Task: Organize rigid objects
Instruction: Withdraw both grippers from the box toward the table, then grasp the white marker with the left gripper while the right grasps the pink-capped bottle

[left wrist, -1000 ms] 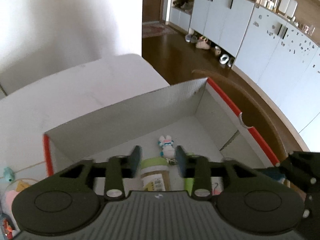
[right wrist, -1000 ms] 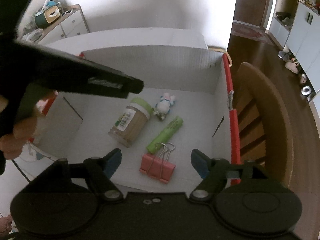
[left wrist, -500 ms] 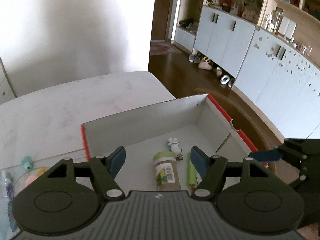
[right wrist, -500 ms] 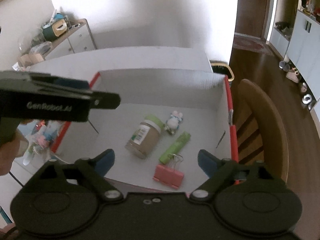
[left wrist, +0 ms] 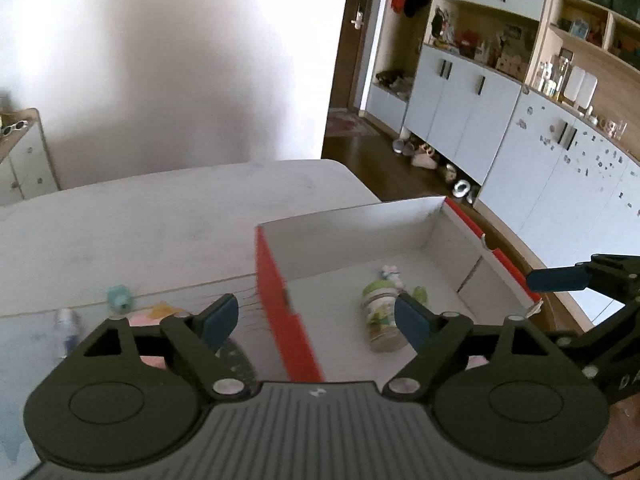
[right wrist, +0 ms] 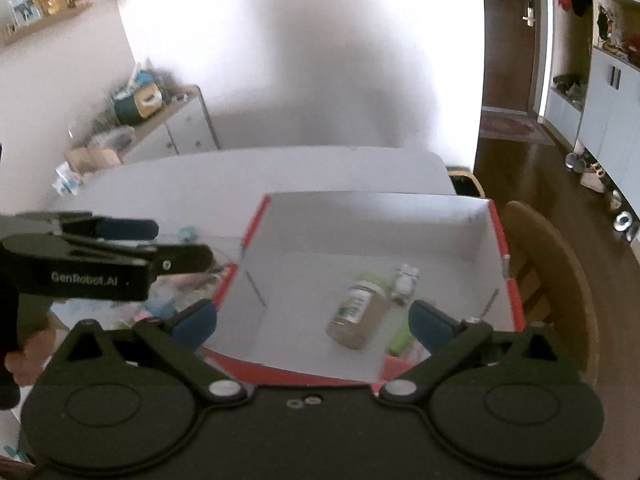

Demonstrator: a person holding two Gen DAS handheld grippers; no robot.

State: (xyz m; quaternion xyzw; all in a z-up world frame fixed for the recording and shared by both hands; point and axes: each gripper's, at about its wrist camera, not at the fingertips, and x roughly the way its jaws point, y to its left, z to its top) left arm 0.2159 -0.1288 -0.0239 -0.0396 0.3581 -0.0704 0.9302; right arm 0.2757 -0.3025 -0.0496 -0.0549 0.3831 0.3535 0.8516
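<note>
Red-edged box (right wrist: 502, 240) holds jar (right wrist: 358, 316) | both grippers' fingers apart, empty | risk: left gripper (left wrist: 316, 318) clipping box wall, shifting contents.

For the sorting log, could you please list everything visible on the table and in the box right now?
Box: one, red outside, white inside, on the table.
Jar: one, brown with green lid, lying in the box.
Small figure: one, white and pink, in the box beside the jar lid.
Green tube: one, in the box near the front wall.
Table: one, white.
Small items: several, blurred, on the table left of the box.
Chair: one, wooden, right of the box.
Left gripper: jaws open.
Right gripper: jaws open.
</note>
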